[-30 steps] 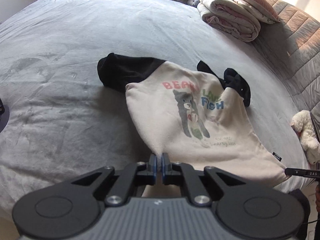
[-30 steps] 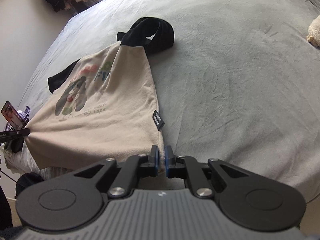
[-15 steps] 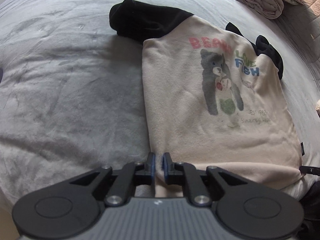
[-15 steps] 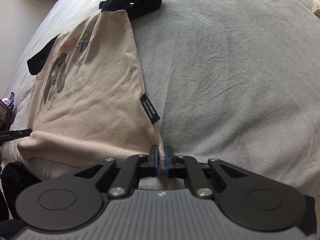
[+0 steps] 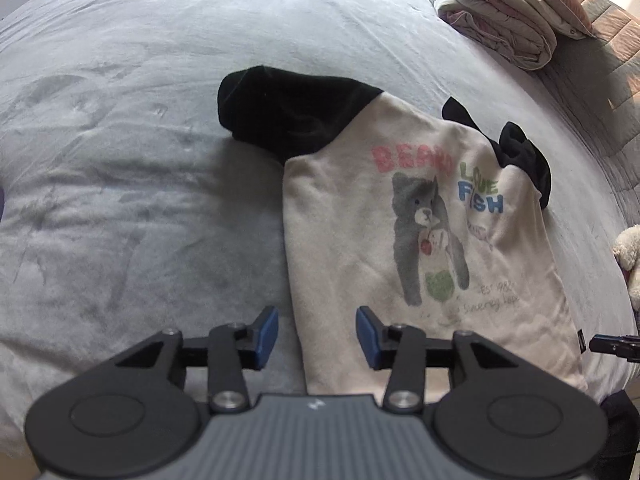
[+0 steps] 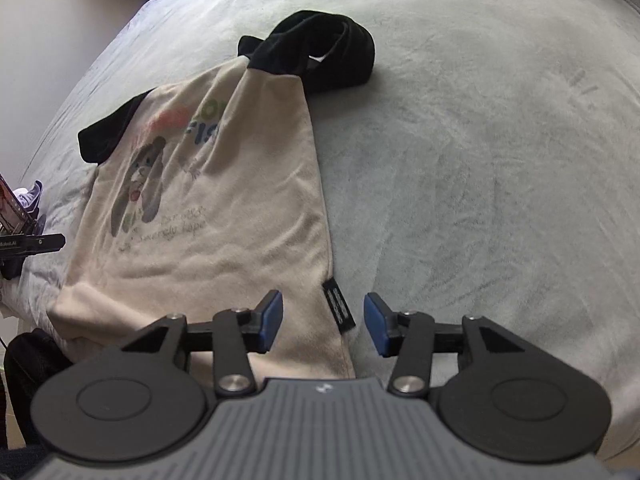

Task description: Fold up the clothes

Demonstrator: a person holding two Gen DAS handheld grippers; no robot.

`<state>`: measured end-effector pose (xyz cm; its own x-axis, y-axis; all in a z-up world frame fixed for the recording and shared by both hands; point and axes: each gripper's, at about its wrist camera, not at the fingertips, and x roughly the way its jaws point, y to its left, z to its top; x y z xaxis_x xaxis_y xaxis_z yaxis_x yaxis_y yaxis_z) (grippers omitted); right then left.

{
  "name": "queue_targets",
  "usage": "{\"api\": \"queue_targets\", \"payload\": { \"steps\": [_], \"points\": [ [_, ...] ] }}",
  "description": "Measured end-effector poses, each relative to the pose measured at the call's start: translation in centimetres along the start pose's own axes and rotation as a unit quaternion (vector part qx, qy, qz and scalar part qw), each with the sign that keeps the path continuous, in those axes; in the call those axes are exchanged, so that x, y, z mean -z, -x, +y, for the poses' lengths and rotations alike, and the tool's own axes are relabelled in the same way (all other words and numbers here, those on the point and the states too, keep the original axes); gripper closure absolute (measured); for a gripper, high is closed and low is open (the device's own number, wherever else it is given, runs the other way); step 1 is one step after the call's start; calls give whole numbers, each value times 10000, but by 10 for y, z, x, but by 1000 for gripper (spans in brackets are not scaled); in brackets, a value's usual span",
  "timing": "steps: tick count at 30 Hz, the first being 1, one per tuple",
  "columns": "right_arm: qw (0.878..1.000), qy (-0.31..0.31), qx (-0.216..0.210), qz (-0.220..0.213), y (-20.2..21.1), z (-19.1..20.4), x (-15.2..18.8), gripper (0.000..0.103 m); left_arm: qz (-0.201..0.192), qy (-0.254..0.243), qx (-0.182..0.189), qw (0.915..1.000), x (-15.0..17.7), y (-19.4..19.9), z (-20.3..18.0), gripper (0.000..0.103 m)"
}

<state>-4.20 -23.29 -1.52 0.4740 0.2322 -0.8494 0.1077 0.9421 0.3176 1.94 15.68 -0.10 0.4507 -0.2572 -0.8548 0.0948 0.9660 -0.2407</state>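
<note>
A cream sweatshirt (image 5: 420,248) with black sleeves and a bear print lies front up on the grey bed; it also shows in the right wrist view (image 6: 208,216). Its sleeves are bunched at the far end. My left gripper (image 5: 317,338) is open over the hem's left corner, its jaws either side of the garment's edge. My right gripper (image 6: 323,323) is open over the hem's right corner, beside the black side label (image 6: 338,306). Neither holds cloth.
The grey bed cover (image 5: 120,184) spreads wide to the left and, in the right wrist view (image 6: 480,160), to the right. Folded quilts (image 5: 504,12) lie at the far right by the headboard. A white plush toy (image 5: 630,252) sits at the right edge.
Both grippers were shut on the hem corners, holding the sweatshirt; it was laid flat on the bed, and both have now opened and let go.
</note>
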Motion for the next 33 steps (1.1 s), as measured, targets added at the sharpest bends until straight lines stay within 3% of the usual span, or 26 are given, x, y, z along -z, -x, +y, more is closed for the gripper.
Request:
{"api": "queue_targets", "payload": {
  "steps": [27,33],
  "points": [
    [9952,614,-333,-678,-64,54,-182,53,-428,-709,-233,9963,-145,-68,-31,52],
    [9940,741,-395,-702,-95,70,-219,53,-310,-818,-272,9958,-168,-95,-33,52]
  ]
}}
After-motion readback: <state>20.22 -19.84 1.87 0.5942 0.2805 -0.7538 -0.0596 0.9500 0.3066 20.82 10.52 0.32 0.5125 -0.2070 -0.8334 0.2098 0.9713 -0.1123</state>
